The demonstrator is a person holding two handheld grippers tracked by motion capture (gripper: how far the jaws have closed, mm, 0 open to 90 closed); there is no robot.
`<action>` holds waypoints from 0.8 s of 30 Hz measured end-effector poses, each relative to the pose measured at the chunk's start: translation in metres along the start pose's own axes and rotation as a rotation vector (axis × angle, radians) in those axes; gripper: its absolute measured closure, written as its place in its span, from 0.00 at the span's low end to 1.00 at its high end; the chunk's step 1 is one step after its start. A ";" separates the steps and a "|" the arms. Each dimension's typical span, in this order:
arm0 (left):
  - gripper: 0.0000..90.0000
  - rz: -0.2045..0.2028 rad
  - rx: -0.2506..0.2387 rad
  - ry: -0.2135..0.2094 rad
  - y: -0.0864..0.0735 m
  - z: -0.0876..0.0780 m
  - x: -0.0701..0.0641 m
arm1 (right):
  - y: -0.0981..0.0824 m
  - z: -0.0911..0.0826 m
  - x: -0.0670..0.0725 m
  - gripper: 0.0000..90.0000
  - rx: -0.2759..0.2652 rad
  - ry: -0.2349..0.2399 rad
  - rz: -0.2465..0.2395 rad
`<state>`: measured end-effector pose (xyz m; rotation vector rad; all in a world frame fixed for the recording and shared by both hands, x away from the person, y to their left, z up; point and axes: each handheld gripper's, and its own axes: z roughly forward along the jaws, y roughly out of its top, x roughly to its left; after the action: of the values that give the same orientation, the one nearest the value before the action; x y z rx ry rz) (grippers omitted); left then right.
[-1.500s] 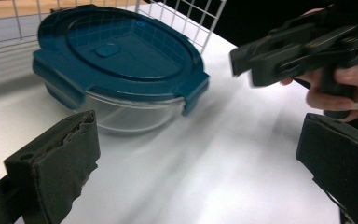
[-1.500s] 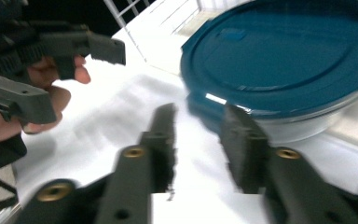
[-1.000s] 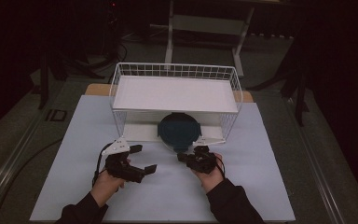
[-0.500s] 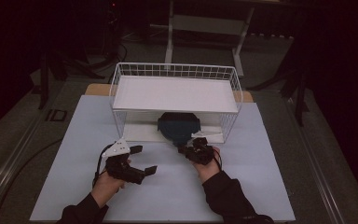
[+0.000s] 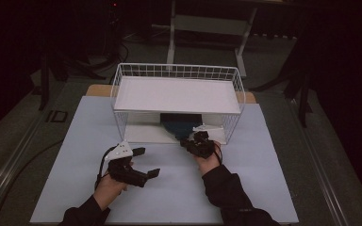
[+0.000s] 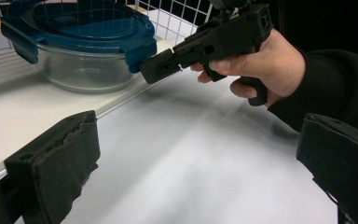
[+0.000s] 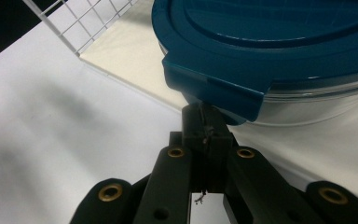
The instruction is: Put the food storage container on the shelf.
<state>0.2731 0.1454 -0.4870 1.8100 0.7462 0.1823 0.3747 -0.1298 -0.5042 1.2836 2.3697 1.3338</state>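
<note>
A round glass container with a blue clip lid [image 5: 181, 123] [image 6: 79, 28] [image 7: 270, 46] sits on the white base board under the wire rack's shelf [image 5: 176, 94]. My right gripper [image 5: 187, 141] [image 7: 204, 123] is shut with nothing between its jaws. Its tip touches the near clasp of the lid from just below, and in the left gripper view the same gripper [image 6: 161, 67] presses against the lid's edge. My left gripper [image 5: 147, 161] [image 6: 198, 158] rests open on the table mat, to the left and nearer the person, holding nothing.
The white wire rack [image 5: 118, 89] stands at the middle back of the pale mat [image 5: 264, 160], its wire sides framing the space under the shelf. Dark floor and stand legs lie beyond the table.
My right gripper has moved forward toward the rack, and the container has slid further in under the shelf. The left gripper has stayed put.
</note>
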 end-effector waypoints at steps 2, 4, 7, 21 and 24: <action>0.00 -0.003 0.000 0.000 0.000 0.000 0.000 | 0.002 0.001 -0.002 1.00 -0.002 -0.001 0.002; 0.00 -0.002 0.001 -0.001 0.000 0.000 0.000 | 0.003 0.002 -0.002 1.00 -0.004 -0.004 0.001; 0.00 -0.005 -0.004 0.000 0.000 0.000 0.000 | 0.005 0.004 -0.004 1.00 -0.003 0.007 0.011; 0.00 0.020 0.000 0.000 0.001 -0.003 -0.005 | 0.000 -0.018 0.015 0.48 -0.062 0.068 -0.039; 0.00 0.018 -0.001 -0.002 0.001 -0.003 -0.005 | -0.003 -0.027 0.018 0.30 -0.088 0.099 -0.046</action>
<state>0.2680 0.1449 -0.4841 1.8164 0.7285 0.1932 0.3483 -0.1353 -0.4854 1.1583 2.3591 1.5026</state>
